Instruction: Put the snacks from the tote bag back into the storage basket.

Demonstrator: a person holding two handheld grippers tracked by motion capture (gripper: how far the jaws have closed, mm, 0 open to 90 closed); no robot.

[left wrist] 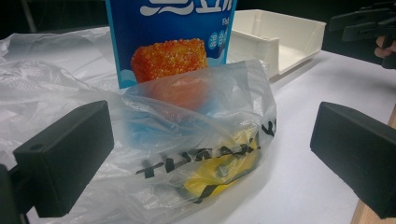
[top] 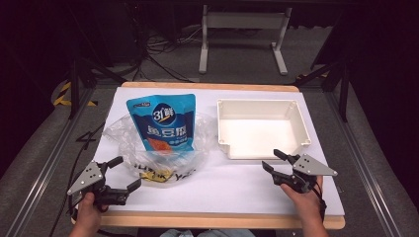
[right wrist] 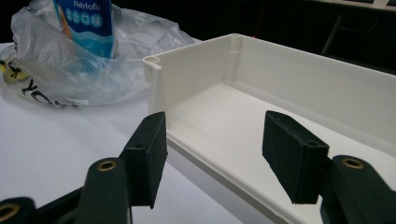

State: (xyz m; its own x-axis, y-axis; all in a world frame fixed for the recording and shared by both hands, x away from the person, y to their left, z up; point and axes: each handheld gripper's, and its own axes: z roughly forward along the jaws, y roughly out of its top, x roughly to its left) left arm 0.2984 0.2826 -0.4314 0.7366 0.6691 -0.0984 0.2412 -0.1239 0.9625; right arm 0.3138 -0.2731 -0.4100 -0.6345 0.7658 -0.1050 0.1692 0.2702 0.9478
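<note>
A blue snack pouch (top: 161,121) stands upright in a crumpled clear plastic bag (top: 163,153) at the table's left middle. Through the bag's film in the left gripper view I see the blue pouch (left wrist: 173,46) and a yellow item (left wrist: 224,170) low inside the plastic bag (left wrist: 196,140). My left gripper (top: 123,173) stands open just short of the bag's near left side, nothing between its jaws. A white open tray (top: 296,116) lies at the right. My right gripper (top: 271,160) is open at the tray's near edge, and its jaws (right wrist: 212,154) frame the low front lip of the white tray (right wrist: 261,74).
White paper (top: 227,187) covers the wooden tabletop. A grey table frame (top: 242,29) and loose cables stand on the floor beyond the far edge. In the right gripper view the plastic bag (right wrist: 70,70) with the pouch sits to the tray's left.
</note>
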